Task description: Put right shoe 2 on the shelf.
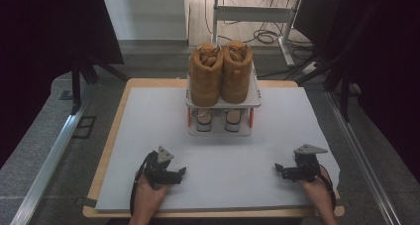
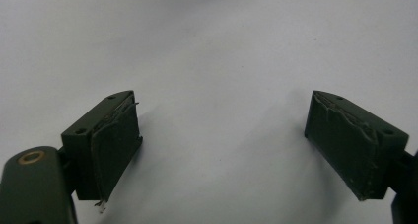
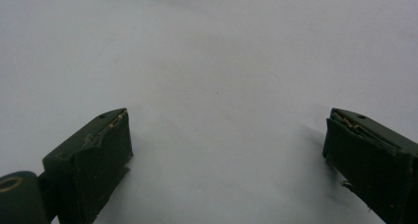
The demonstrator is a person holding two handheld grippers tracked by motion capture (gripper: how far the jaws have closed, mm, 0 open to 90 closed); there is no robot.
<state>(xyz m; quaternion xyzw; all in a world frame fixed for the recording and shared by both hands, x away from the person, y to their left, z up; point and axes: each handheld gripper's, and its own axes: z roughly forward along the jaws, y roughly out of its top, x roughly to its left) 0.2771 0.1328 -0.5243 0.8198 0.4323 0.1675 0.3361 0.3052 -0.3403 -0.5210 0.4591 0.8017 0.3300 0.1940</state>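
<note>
A pair of tan boots stands side by side on the top shelf of a small white two-level rack at the far middle of the table. A second pair of shoes sits on the lower shelf, mostly hidden. My left gripper rests near the front left of the white sheet, held by a hand, jaws pointing right. My right gripper rests at the front right, jaws pointing left. In the left gripper view the left gripper is open with bare sheet between its pads; in the right gripper view the right gripper is open likewise.
A white sheet covers a wooden tabletop. Metal rails run along both sides of the table. Beyond the far edge are a desk frame and cables on the floor. Dark curtains hang on both sides.
</note>
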